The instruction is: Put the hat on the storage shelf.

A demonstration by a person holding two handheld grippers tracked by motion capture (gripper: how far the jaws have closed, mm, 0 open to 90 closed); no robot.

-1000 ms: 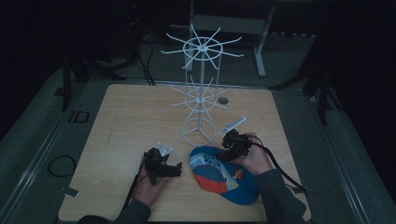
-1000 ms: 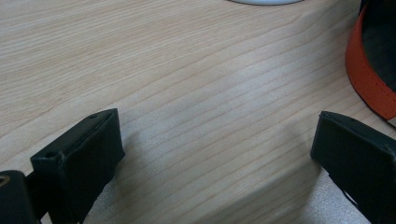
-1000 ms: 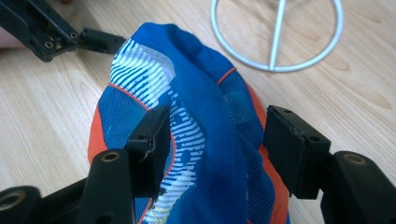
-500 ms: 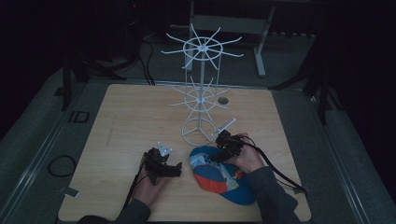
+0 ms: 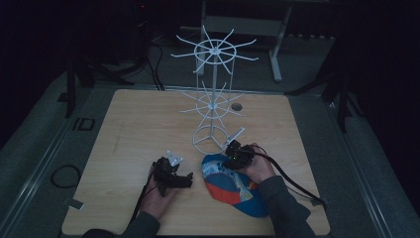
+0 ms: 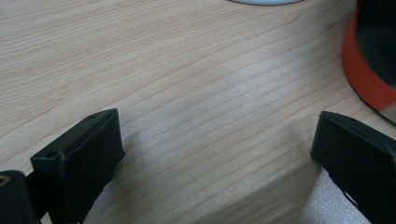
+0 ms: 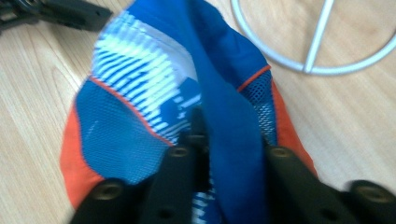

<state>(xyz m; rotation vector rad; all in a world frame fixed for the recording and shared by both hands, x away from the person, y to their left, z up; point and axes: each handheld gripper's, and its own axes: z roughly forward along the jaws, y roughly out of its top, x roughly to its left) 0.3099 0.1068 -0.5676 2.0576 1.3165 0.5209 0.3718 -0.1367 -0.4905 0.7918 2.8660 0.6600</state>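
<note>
Right gripper view says it all: the right tool [image 7: 224,154] is clamped on a raised fold of the blue-and-orange cap [image 7: 163,107], pinching the blue fabric between its two jaws. The jaws have just been closing, and the fabric is what sits between them. The cap lies on the surface [image 5: 138,129] directly under and ahead of that tool, with its long side running away toward the person's near right corner in the high view. Just beyond the tool, up and slightly left, is the base ring of the white wire rack [image 5: 210,136]. So any lift goes up and away from the person. The left tool [image 5: 173,178] rests off to the cap's left, jaws spread wide over bare wood, holding nothing, with the cap's orange brim [image 6: 366,70] just beside its right jaw.
</note>
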